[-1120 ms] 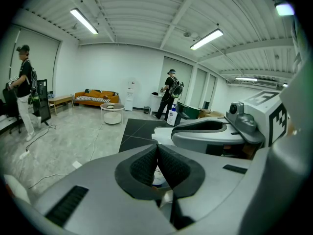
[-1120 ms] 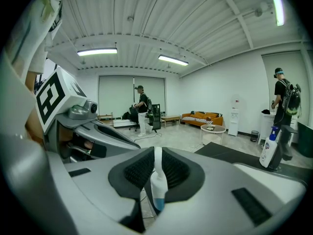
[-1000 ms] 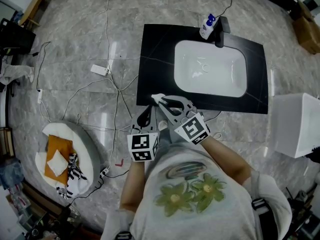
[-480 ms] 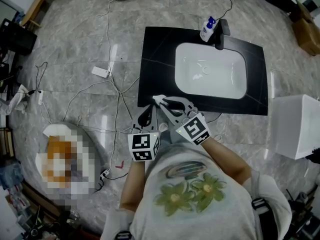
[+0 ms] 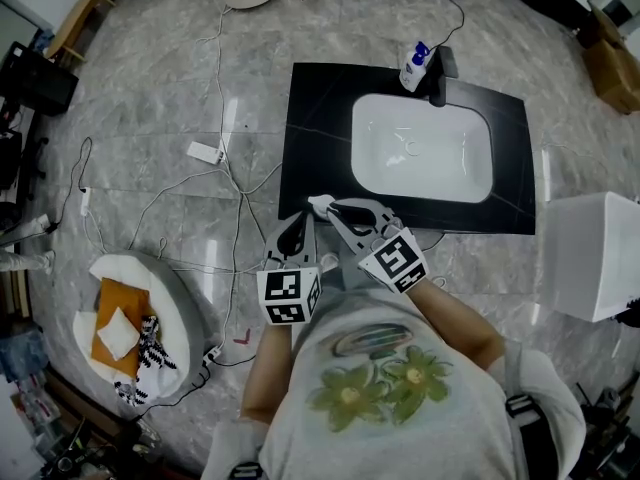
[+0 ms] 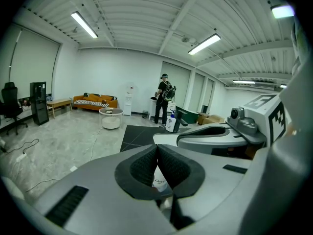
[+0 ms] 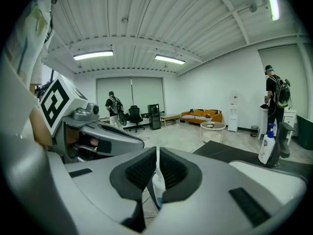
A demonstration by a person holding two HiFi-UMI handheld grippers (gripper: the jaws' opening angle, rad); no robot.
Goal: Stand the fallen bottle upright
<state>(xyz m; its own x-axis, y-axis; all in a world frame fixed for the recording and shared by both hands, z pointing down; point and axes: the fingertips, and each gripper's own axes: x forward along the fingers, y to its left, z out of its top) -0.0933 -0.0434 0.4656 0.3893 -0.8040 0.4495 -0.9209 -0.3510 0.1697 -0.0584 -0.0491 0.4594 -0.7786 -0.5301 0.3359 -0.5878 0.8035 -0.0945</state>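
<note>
Head view: high, facing steeply down onto black tabletop [image 5: 310,118]. Gripper views ride left tool [image 5: 298,221] and right tool [image 5: 322,206]: low, close behind own jaws, facing near level across room. All share tabletop.

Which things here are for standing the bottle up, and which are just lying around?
For the job: bottle, standing by the tap on the black counter; left gripper; right gripper, jaws just closed further on a small white thing I cannot identify.
Just lying about: floor cables, round basket with orange cloth, white box, cardboard box.
</note>
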